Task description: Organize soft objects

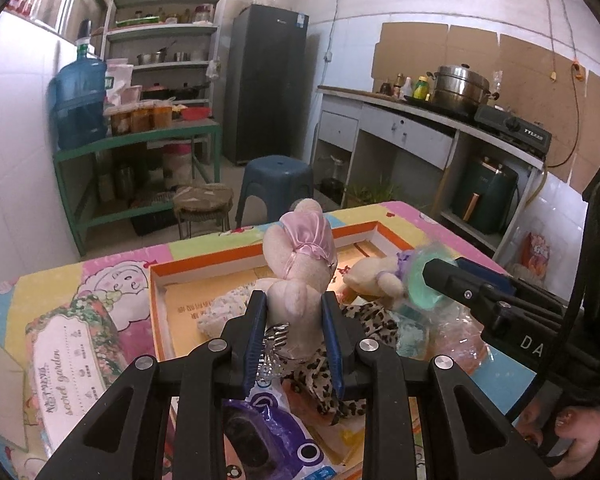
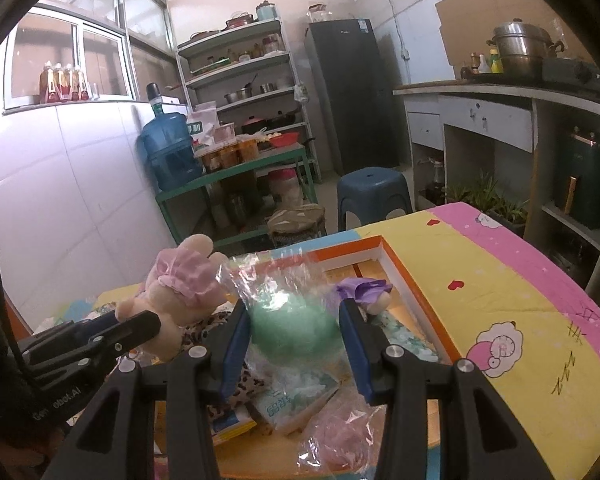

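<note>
My left gripper [image 1: 295,300] is shut on a beige plush toy in a pink dress [image 1: 300,256] and holds it above the orange-rimmed box [image 1: 204,262]; the toy also shows in the right wrist view [image 2: 180,292]. My right gripper [image 2: 294,312] is shut on a green puff in clear plastic wrap [image 2: 292,328], also above the box [image 2: 412,300]. From the left wrist view the right gripper [image 1: 428,276] holds the puff [image 1: 424,284] next to a second small plush with a purple bow [image 1: 376,274]. A leopard-print cloth [image 1: 364,320] lies in the box.
The box sits on a table with a colourful cartoon cloth [image 2: 500,300]. A tissue pack [image 1: 72,356] lies at the left. A pink wrapped puff [image 2: 340,432] and packets lie near me. A blue stool [image 1: 276,184] and kitchen shelves stand beyond.
</note>
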Available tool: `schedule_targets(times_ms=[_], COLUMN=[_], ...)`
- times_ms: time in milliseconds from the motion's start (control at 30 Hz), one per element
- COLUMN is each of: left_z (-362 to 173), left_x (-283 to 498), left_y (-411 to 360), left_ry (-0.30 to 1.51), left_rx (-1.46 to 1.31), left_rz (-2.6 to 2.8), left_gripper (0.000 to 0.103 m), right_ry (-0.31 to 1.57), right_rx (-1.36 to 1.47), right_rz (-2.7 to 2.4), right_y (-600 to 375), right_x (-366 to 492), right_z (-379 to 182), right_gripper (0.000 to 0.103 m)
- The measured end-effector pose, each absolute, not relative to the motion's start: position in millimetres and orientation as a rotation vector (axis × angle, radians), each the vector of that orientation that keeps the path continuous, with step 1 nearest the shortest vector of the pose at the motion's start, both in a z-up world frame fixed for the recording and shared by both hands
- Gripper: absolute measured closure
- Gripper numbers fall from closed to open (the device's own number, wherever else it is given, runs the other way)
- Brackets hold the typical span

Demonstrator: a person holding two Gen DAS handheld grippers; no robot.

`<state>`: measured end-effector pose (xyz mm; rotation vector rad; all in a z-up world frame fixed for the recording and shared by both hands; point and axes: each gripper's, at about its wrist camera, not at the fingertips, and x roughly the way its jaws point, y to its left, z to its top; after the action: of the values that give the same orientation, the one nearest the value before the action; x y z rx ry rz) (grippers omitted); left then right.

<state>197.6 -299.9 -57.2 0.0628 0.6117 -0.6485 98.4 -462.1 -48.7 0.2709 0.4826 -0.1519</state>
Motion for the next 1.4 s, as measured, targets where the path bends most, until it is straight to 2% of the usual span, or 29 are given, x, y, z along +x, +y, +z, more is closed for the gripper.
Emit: schedule_targets(times_ms=[500,533,600,633,667,767,1400], left_z=[-70.4,-71.3,-70.8,-70.6,-69.3,-63.0,-33.6], left_x=[208.1,208.4,207.7,206.8,205.0,199.3,163.0], left_y=[-307.1,-307.9,-307.8,-307.3,-305.9,-301.0,-251.0], left_ry=[0.635,0.637,0.641,0.636,0.623,0.580,0.530], left_rx=[0.064,0.064,0.064,0.061,0.055,0.037,-0.031], left_rz=[-0.658,-0.665,-0.667,-0.667,-0.667,-0.663,-0.570], left_gripper=[0.073,0.070,0.055,0.042,0.035,0.032,0.030], right_ry=[0.507,0.504,0.500,0.498,0.497,0.489,0.453], right_rx=[0.279,0.280,0.284,0.289,0.292,0.301,0.280], right_rz=[-0.127,-0.125,-0.122,-0.119,-0.118,-0.118,-0.110], right_y=[-460.2,-460.4,-459.8,-459.5,-459.3,-459.6,-422.0], right_x=[111.9,111.6,109.8,108.9,107.7,104.7,72.6], right_z=[-56.5,-56.1,-55.1,-54.7,-54.3,-52.3,-27.0], right_gripper=[0.058,0.058,0.059,0.059,0.059,0.058,0.058])
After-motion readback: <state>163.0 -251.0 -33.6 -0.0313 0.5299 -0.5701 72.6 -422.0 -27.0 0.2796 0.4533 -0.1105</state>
